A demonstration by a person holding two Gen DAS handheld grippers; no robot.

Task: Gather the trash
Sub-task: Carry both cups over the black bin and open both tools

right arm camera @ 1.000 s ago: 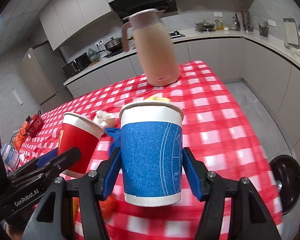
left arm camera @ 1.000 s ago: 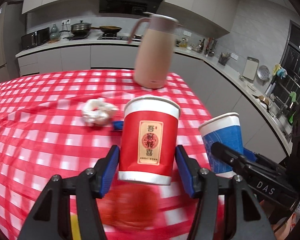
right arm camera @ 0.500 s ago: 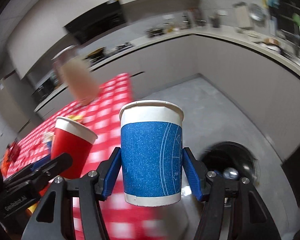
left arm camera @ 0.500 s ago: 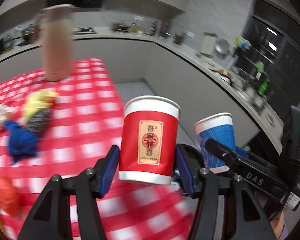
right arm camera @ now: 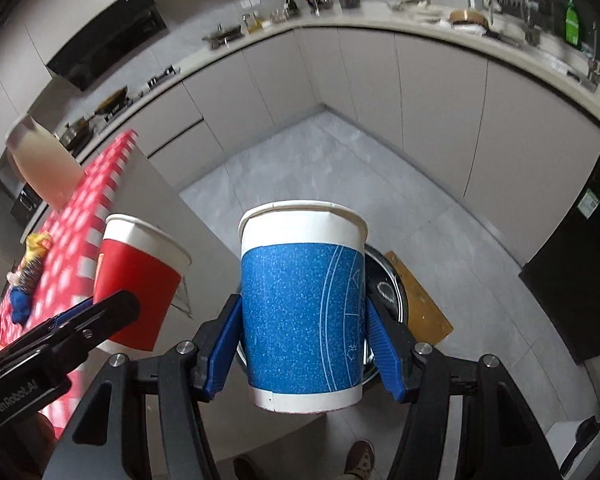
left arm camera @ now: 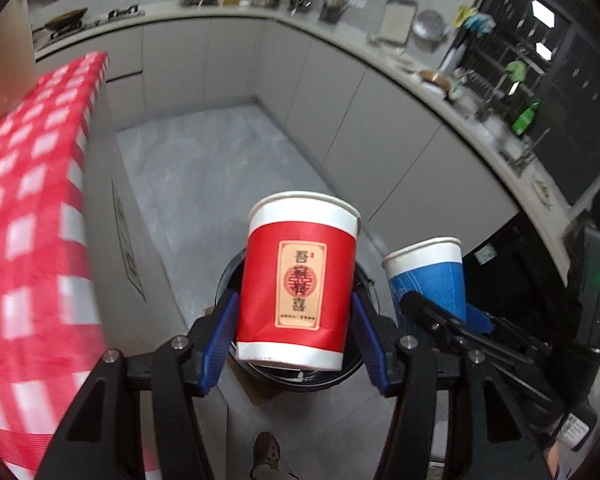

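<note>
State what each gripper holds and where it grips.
Left gripper: red paper cup, clamped on its lower sides. Right gripper: blue paper cup, likewise.

A red paper cup with white rim bands and a gold-framed label [left arm camera: 298, 280] is upright, held in the air above a round black trash bin [left arm camera: 228, 280] on the floor. Beside it a blue speckled paper cup with white bands [right arm camera: 302, 312], also upright, is above the same bin.

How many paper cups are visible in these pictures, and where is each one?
2. The red cup sits between the left gripper's fingers; the blue cup sits between the right gripper's fingers. Both hang above the bin on the floor. More may lie hidden inside it.
</note>
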